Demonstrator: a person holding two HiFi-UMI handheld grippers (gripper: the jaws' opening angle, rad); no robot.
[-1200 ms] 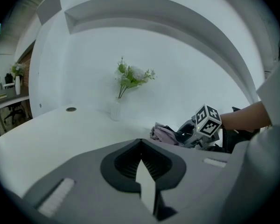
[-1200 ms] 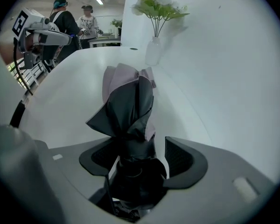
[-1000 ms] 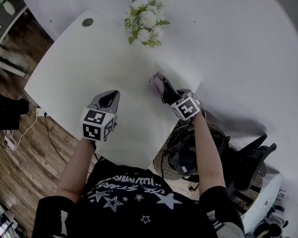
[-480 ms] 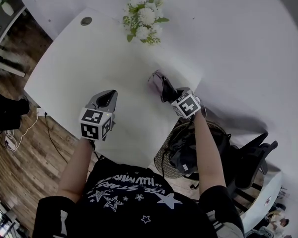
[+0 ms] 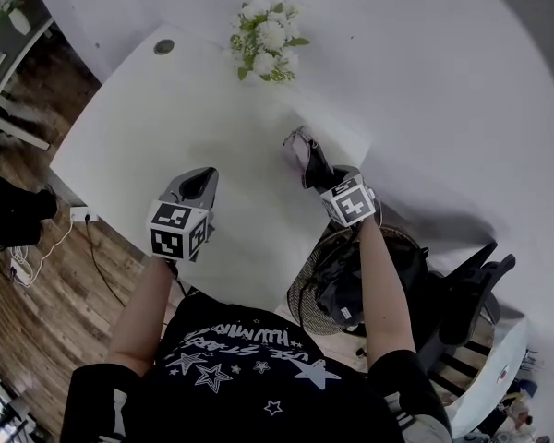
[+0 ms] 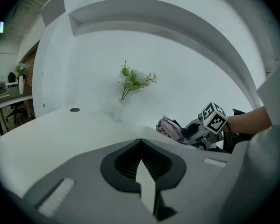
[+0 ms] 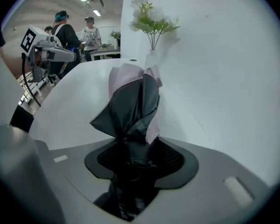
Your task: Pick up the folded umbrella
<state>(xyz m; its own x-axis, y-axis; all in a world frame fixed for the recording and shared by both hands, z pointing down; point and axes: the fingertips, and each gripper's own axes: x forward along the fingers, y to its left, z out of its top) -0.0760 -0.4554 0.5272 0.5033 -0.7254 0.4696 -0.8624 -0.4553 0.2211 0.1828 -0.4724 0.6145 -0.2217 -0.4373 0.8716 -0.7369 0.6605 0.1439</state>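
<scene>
Shirt (image 5: 245,344) lettering upside down, not legible; nothing else readable.

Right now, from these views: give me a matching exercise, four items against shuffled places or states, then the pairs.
Items:
1. folded umbrella
2. flowers
3. left gripper
4. round dark cap

Places or states:
A. set into the table near its far left corner
B. nothing between its jaws
C. gripped in the right gripper
D. by the wall, at the table's far edge

Pairs: 1-C, 2-D, 3-B, 4-A
</scene>
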